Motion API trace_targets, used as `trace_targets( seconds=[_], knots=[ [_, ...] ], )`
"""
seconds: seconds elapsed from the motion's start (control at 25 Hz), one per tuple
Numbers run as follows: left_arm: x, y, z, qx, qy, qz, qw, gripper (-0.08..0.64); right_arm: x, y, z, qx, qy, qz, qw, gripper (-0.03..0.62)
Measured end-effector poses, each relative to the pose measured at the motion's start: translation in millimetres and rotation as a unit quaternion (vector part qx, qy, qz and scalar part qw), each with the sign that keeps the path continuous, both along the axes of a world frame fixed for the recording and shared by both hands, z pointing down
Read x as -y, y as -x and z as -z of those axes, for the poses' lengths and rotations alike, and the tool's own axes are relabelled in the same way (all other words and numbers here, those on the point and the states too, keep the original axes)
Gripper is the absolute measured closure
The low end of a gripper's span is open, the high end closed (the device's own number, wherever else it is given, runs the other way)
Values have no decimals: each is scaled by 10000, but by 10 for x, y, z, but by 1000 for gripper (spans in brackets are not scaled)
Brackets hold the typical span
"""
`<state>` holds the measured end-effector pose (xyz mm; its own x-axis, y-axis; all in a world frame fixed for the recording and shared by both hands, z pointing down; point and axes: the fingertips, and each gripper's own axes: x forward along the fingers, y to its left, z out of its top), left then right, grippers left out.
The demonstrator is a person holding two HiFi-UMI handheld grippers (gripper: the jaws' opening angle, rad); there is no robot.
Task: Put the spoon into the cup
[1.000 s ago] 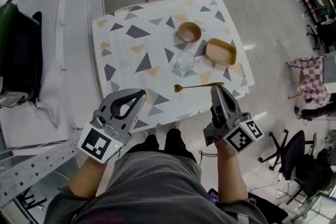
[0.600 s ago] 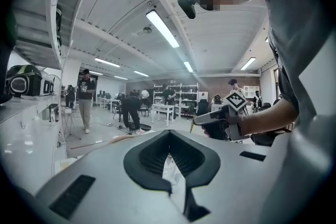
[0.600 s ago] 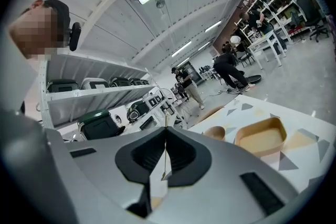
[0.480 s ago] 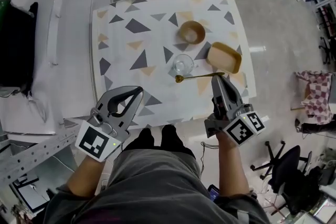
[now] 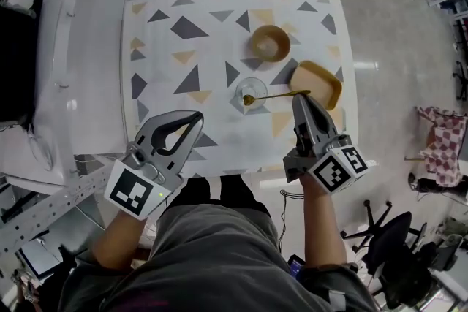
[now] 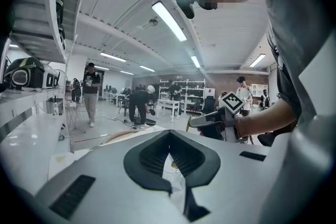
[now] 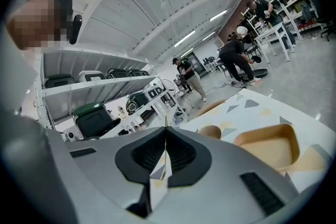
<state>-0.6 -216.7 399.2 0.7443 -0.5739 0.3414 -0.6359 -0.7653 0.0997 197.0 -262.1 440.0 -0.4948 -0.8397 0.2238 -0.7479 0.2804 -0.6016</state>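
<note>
Triangle-print cloth covers the table (image 5: 183, 55) in my head view. My right gripper (image 5: 299, 98) reaches forward from the near edge, forearm straight, jaws pinched on the handle of the spoon (image 5: 276, 95). The spoon lies level, pointing left, its bowl at the rim of the glass cup (image 5: 252, 86). My left gripper (image 5: 198, 116) hovers near-left.

Left gripper view: the jaws meet at their tips (image 6: 169, 131), gripping nothing.

Right gripper view: the jaws close on the thin spoon handle (image 7: 166, 121).
</note>
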Motion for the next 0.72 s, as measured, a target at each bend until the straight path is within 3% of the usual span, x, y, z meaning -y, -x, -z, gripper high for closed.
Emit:
trace_targets(
  seconds=[0.72],
  knots=[
    [85,95,-295,204,306,148,9992,546,229,111,-653,-167,425,148,9988,571]
  ],
)
